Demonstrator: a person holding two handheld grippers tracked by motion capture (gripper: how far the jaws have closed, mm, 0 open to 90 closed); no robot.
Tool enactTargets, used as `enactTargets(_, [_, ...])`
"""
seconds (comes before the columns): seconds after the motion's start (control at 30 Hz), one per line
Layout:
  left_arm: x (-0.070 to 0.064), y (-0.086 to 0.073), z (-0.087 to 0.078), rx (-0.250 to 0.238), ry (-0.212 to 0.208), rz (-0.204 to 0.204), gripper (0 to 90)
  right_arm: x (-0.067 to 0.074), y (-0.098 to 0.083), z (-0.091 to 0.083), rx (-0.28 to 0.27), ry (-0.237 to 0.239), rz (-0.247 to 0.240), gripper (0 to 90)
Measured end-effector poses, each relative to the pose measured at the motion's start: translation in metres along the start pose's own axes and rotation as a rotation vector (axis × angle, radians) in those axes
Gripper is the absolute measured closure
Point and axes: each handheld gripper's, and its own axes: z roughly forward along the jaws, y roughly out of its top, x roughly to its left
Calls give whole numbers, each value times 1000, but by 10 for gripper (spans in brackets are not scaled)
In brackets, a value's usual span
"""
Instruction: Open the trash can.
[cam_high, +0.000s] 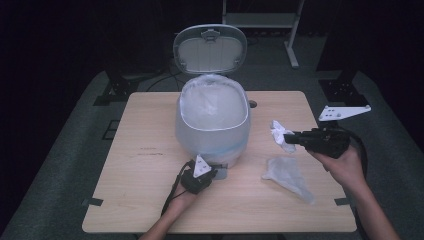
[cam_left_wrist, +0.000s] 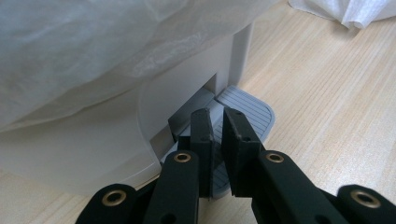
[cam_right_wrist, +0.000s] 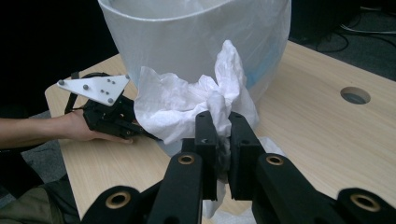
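A white pedal bin (cam_high: 212, 122) lined with a clear bag stands mid-table with its lid (cam_high: 210, 49) raised. My left gripper (cam_high: 215, 173) is shut, its tips pressed down on the bin's grey foot pedal (cam_left_wrist: 250, 109); in the left gripper view the left gripper (cam_left_wrist: 217, 116) has nothing between its jaws. My right gripper (cam_high: 290, 137), held above the table to the right of the bin, is shut on a crumpled white tissue (cam_high: 280, 134). In the right gripper view the tissue (cam_right_wrist: 187, 102) bulges out above the right gripper (cam_right_wrist: 223, 119), with the bin (cam_right_wrist: 196, 42) behind it.
A second flattened white tissue (cam_high: 290, 176) lies on the wooden table (cam_high: 145, 165) in front of my right hand. A round cable hole (cam_right_wrist: 355, 95) sits in the tabletop beside the bin. Dark floor and a metal stand surround the table.
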Motion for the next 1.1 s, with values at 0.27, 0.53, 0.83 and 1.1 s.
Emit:
enactTargets(0.27, [0, 0, 0, 4, 3, 7, 829, 3, 14, -3, 2, 3, -21, 837])
enactTargets(0.53, [0, 0, 0, -1, 1, 2, 828, 6, 25, -4, 3, 9, -32, 837])
enactTargets(0.83, [0, 0, 0, -2, 2, 4, 828, 10, 39, -4, 2, 13, -63, 836])
enactTargets(1.1, [1, 0, 0, 0, -2, -3, 826, 17, 53, -5, 2, 14, -91, 837])
